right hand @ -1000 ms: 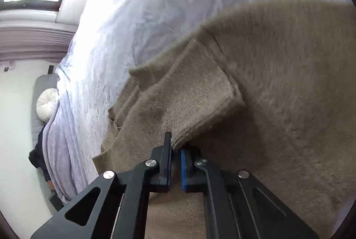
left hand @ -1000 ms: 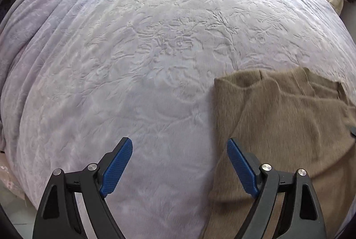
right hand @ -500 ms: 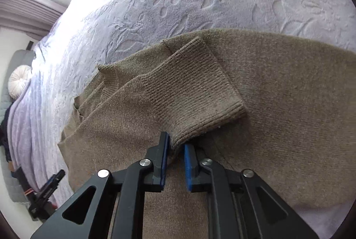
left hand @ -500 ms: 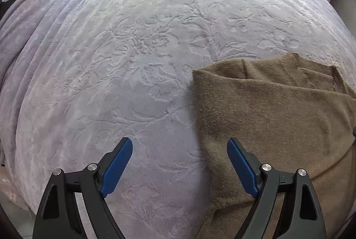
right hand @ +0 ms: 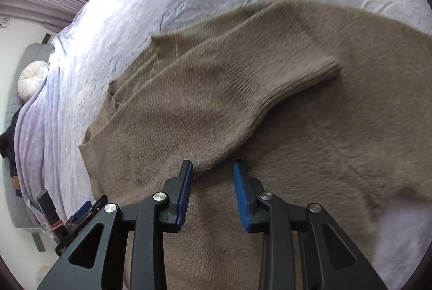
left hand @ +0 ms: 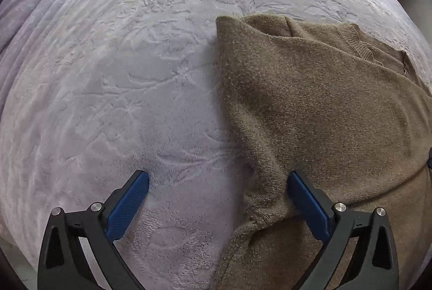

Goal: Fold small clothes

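Lying on the pale lavender embossed bedspread (left hand: pixel 135 74) of the bed, the brown knit sweater (left hand: pixel 310 106) has one sleeve (right hand: pixel 216 90) folded across its body, the ribbed cuff (right hand: pixel 305 79) resting flat on the front. The left hand-held gripper (left hand: pixel 217 182) points steeply down at the sweater's left edge with its jaws opening to their widest; a raised fold of that edge sits between the blue pads (left hand: pixel 127 205), close beside the right-hand one, and is not pinched. The right hand-held gripper (right hand: pixel 213 168) hovers over the sleeve's lower edge, its jaws opening, with the knit just ahead of the tips and nothing clamped. A round white cushion (right hand: pixel 31 78) lies at the bed's far end.
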The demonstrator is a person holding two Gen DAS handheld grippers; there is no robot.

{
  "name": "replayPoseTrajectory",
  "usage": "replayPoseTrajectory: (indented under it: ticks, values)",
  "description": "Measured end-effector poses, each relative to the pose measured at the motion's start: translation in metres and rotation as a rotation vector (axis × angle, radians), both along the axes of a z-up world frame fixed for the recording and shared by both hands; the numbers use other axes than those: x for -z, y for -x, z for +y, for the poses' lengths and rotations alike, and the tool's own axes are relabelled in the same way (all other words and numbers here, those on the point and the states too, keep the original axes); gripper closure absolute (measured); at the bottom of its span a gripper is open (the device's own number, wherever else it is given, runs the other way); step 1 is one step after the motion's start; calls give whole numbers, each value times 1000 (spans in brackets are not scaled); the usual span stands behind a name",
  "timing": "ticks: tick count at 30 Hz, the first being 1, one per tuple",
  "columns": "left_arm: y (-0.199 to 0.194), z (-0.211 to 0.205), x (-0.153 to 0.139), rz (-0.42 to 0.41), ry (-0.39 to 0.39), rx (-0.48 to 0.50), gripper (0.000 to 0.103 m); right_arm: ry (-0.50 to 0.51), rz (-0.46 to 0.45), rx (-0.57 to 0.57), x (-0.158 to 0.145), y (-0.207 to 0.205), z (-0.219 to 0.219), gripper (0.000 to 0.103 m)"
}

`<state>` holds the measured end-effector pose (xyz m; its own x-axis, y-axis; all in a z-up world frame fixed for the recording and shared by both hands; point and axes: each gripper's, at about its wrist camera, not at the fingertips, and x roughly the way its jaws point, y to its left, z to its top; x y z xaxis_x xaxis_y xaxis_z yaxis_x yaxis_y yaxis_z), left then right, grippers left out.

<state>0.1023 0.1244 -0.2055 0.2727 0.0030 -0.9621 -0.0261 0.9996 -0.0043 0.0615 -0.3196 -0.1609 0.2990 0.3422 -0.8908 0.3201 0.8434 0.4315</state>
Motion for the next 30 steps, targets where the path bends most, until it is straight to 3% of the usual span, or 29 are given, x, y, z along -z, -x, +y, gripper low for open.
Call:
replayPoseTrajectory:
  ticks: [5,10,13,16,19,23,27,30]
  values:
    - [-9,-2,7,44,4,-2,0,35,-8,-37,6,-2,15,68]
    - [7,-1,-23,-44,-15,-6,0,22,-1,-46,-5,-2,18,67]
    - [15,6,-23,-29,-62,-19,0,6,-18,-54,-14,5,20,67]
    - [8,13,-15,8,4,-50,0,-6,-14,-65,-15,11,24,67]
    - [0,6,-5,13,-126,-13,0,-12,-5,-78,-14,16,31,67]
    - [7,19,-10,19,-62,-37,0,12,-11,-113,-24,22,39,67]
    - [16,10,-30,26,-110,8,0,36,-2,-142,-32,35,43,67]
    - [28,-12,-45,45,-114,78,0,20,34,-132,-29,47,42,58]
